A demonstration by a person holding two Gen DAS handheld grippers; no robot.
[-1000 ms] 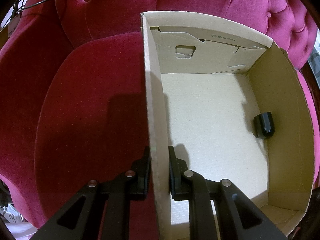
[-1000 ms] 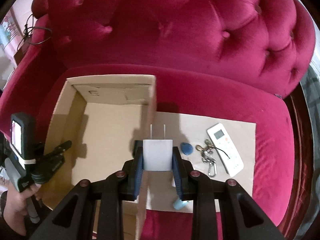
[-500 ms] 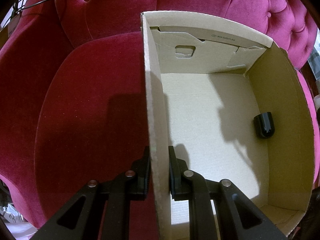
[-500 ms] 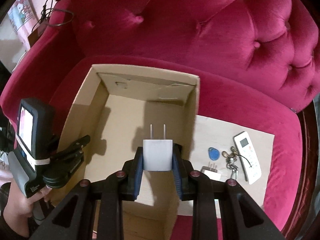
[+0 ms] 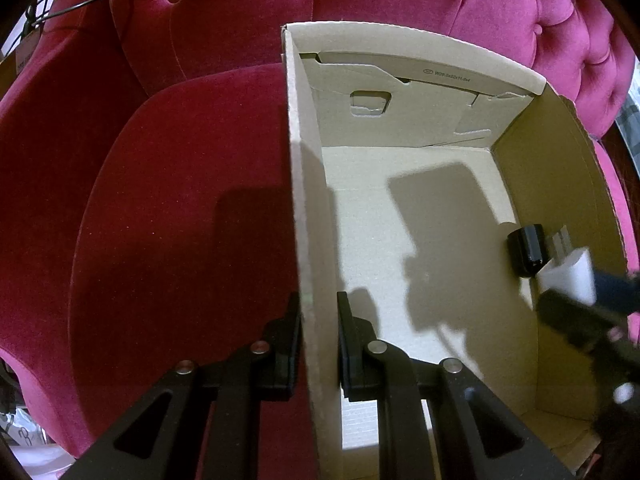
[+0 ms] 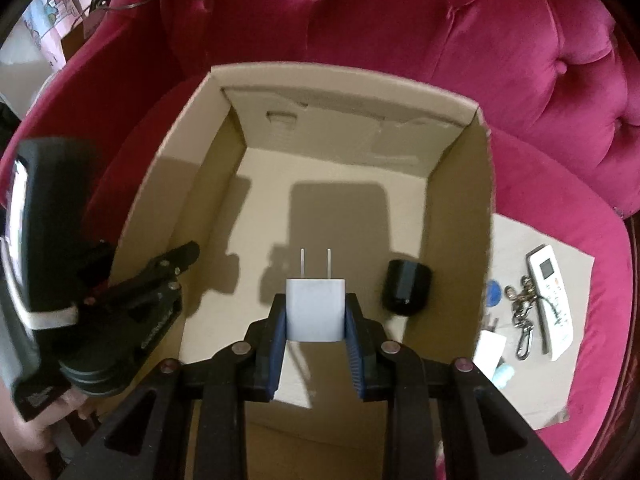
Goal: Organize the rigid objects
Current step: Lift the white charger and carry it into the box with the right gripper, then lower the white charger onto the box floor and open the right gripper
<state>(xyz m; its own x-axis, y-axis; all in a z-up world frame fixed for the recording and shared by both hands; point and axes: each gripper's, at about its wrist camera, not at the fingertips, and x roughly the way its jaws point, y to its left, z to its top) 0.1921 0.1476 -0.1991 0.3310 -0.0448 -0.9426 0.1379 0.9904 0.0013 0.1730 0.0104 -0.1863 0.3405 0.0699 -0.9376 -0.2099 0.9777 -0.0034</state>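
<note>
An open cardboard box [image 5: 400, 36] [image 6: 340, 76] sits on a crimson sofa seat. My left gripper [image 5: 318, 308] is shut on the box's left wall, one finger inside and one outside; the right wrist view shows it at the left [image 6: 182, 258]. My right gripper [image 6: 316, 308] is shut on a white plug charger [image 6: 316, 300] with its two prongs pointing forward, over the box floor. In the left wrist view the charger [image 5: 570, 280] and right gripper [image 5: 580, 304] enter from the right. A short black cylinder [image 5: 526, 250] [image 6: 406, 288] lies inside by the right wall.
Right of the box a flat cardboard sheet [image 6: 560, 380] carries a white remote [image 6: 550, 300], a key ring [image 6: 522, 312], a blue tag [image 6: 494, 292] and another white charger [image 6: 490, 350]. The tufted sofa back [image 6: 440, 20] rises behind. A hand [image 6: 32, 440] holds the left gripper.
My right gripper has moved left and down with the charger, from above the box's right wall to inside the box, and has come into the left wrist view. The left gripper kept still.
</note>
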